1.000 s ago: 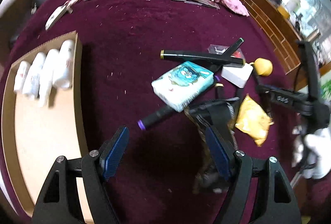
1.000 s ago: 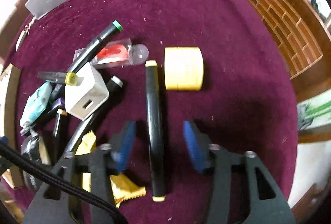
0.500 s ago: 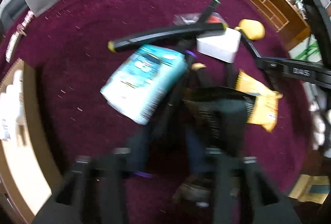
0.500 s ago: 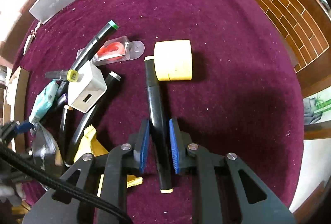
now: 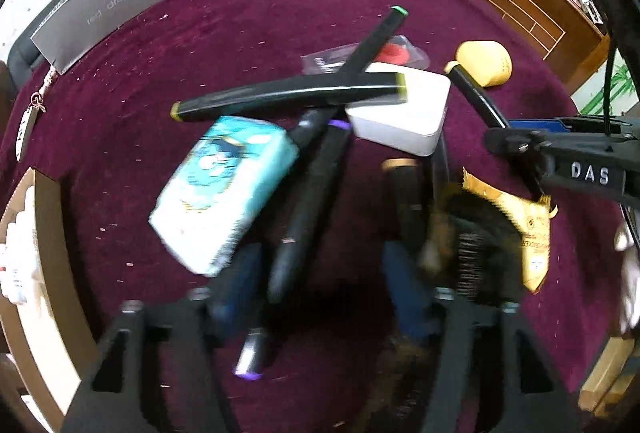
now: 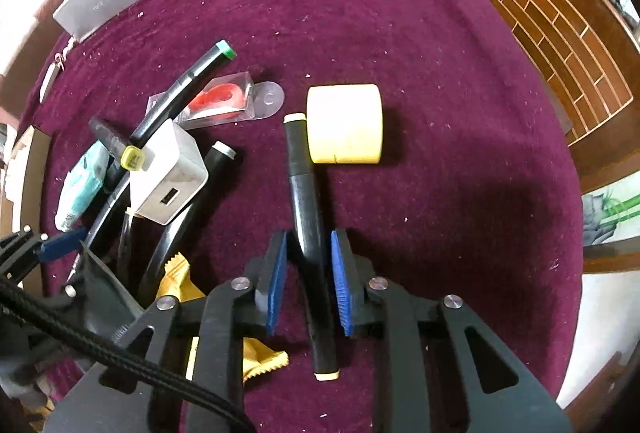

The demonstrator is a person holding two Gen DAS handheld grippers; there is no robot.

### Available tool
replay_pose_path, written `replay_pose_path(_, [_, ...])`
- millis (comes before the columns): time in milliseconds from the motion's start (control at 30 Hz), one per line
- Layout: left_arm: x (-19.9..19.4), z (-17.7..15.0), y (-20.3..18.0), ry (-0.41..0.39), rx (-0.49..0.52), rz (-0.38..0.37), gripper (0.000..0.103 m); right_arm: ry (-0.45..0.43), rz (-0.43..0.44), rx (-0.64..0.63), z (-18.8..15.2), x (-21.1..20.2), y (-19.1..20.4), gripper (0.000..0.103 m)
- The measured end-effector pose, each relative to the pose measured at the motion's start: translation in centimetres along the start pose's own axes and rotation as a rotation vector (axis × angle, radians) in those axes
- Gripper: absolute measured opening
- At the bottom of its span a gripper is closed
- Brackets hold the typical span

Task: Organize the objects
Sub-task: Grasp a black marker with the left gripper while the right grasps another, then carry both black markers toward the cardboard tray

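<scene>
A: What does the left wrist view give that the right one lacks?

B: The open cardboard box (image 5: 48,273) at the left edge, with white items inside, and the full face of the teal tissue pack (image 5: 224,193) at centre left. The right wrist view shows that pack only as a sliver at its left edge, but it shows the yellow tape roll (image 6: 345,124) whole, at upper centre.

A: And the claws?

B: The left gripper (image 5: 320,273) is blurred at the bottom of its frame; its blue pads stand wide apart, astride a purple-tipped black marker (image 5: 308,217) that lies between them, nearer the left pad; I cannot tell if they touch. The right gripper (image 6: 308,273) is narrowed onto a black marker with cream ends (image 6: 310,233), with both pads at its barrel.

A: How does that marker lie?

B: Running up the middle of the frame on the maroon cloth (image 6: 440,73), its far tip just beside the tape roll.
</scene>
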State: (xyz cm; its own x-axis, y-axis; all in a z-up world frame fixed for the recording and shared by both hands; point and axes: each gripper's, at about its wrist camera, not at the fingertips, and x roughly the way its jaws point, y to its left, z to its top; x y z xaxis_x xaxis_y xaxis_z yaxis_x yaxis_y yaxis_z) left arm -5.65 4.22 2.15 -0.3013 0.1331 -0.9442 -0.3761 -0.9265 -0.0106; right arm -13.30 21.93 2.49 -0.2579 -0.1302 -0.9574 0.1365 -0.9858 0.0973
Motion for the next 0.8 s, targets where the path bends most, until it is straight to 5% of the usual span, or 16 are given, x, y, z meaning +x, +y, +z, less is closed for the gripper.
replay_pose_path(67, [0.2, -0.2, -0.6, -0.012, 0.010, 0.025, 0.067, -0.001, -0.016, -0.019, -0.1, 0.1, 0.6, 0.032])
replay_pose_path(133, [0.0, -0.2, -0.3, -0.007, -0.006, 0.023, 0.049, -0.003, -0.050, -0.048, -0.2, 0.1, 1.1, 0.034])
replay_pose_path(200, [-0.4, -0.3, 0.1, 0.010, -0.004, 0.016, 0.011, -0.005, -0.064, -0.064, -0.4, 0.1, 1.3, 0.034])
replay_pose_path(400, [-2.9, -2.1, 1.7, -0.006, -0.117, -0.058, 0.011, -0.005, -0.048, -0.093, -0.8, -0.2, 1.2, 0.013])
replay_pose_path(667, [-6.9, -5.1, 4.2, -0.094, -0.212, -0.135, 0.011, -0.030, 0.193, 0.117, -2.6, -3.0, -3.3, 0.013])
replay_pose_path(800, [-8.6, -6.1, 5.4, -0.142, -0.240, -0.167, 0.011, -0.089, 0.221, 0.162, -3.1, -5.8, -4.2, 0.013])
